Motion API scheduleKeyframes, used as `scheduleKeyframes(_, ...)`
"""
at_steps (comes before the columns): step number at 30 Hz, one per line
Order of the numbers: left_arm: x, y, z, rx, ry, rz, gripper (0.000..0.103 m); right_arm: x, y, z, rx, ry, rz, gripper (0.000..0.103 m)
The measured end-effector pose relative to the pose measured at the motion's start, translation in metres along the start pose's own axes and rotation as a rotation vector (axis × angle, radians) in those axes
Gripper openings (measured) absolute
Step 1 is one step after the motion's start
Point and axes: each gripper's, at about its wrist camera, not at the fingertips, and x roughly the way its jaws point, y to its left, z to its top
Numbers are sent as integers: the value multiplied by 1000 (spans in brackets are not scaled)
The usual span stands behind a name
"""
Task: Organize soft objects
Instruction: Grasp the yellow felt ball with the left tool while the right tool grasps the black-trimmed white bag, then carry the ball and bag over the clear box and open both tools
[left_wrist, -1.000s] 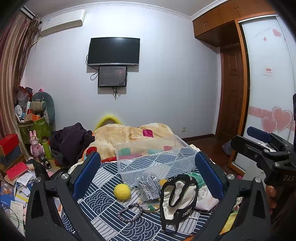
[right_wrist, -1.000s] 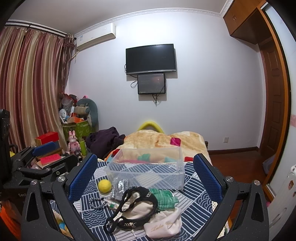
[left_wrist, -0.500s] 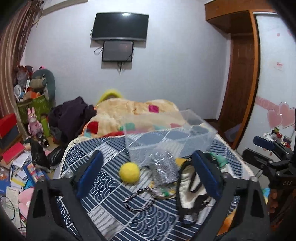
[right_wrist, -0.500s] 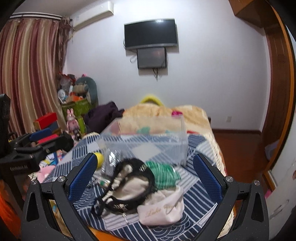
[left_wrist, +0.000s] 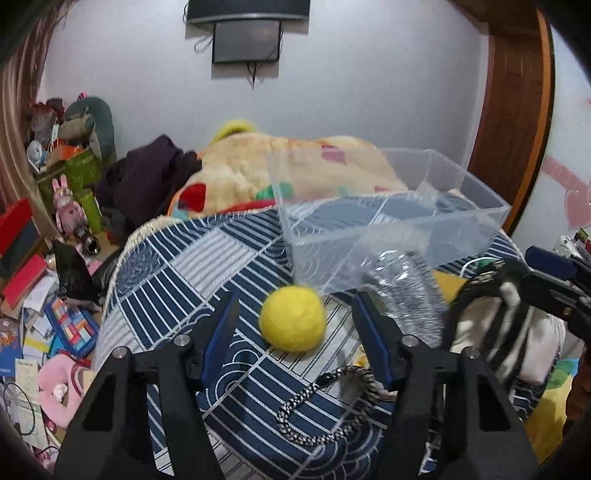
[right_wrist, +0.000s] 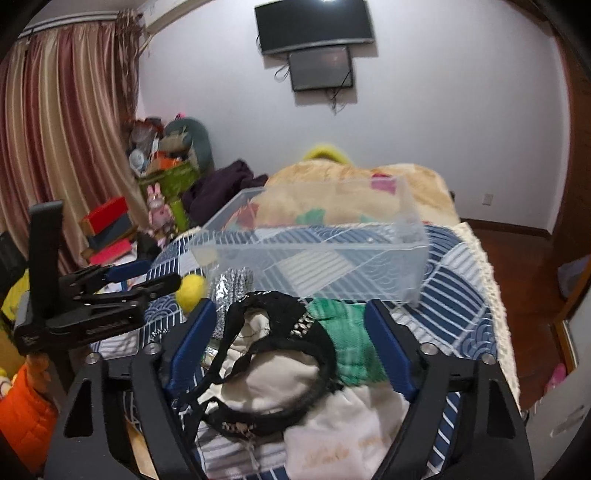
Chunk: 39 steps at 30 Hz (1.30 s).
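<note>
Bin (left_wrist: 461, 192) empty; ball (left_wrist: 292, 318), pouch (right_wrist: 332, 443) and cloth (right_wrist: 347, 339) lie loose on the bed (left_wrist: 177, 273). Left hand-held gripper (left_wrist: 295, 325) spread around the ball, not touching; right hand-held gripper (right_wrist: 288, 343) spread, empty.

1 yellow ball (left_wrist: 292, 318), 1 clear bin (left_wrist: 388, 206), 2 grippers (left_wrist: 295, 321) (right_wrist: 288, 334), 1 braided cord (left_wrist: 317, 410)

bed (left_wrist: 177, 280), blue patterned cover | on it: clear bin (left_wrist: 388, 214), yellow ball (left_wrist: 292, 324), braided cord (left_wrist: 314, 413), clothes pile (right_wrist: 295, 354)

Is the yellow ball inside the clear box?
No, the yellow ball lies on the blue patterned blanket just in front of the clear box, between the open fingers of the left gripper.
</note>
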Motion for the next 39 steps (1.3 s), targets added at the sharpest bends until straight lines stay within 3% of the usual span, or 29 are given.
scheduleKeyframes(3,9,3,-2,-7,19,-9,64,13,0,-5,-15,52,-9,55)
scheduleKeyframes(5,14,4,-4,-10,30,-14,61,16,1,-10,-19,68,-7,39)
scheduleKeyframes(10,28,7,-6,-20,74,-39,42,6,-2,-13,-15,51,-3,27)
scheduleKeyframes(14,23,4,-7,-8,59,-40,39,-1,-3,-11,-11,34,-3,20)
scheduleKeyframes(29,-55,0,26,18,-156,-76,39,-57,4,37,-30,-198,-49,16)
scheduleKeyframes(39,-49,-9,63,47,-216,-74,39,-43,-7,80,-34,-273,-143,16)
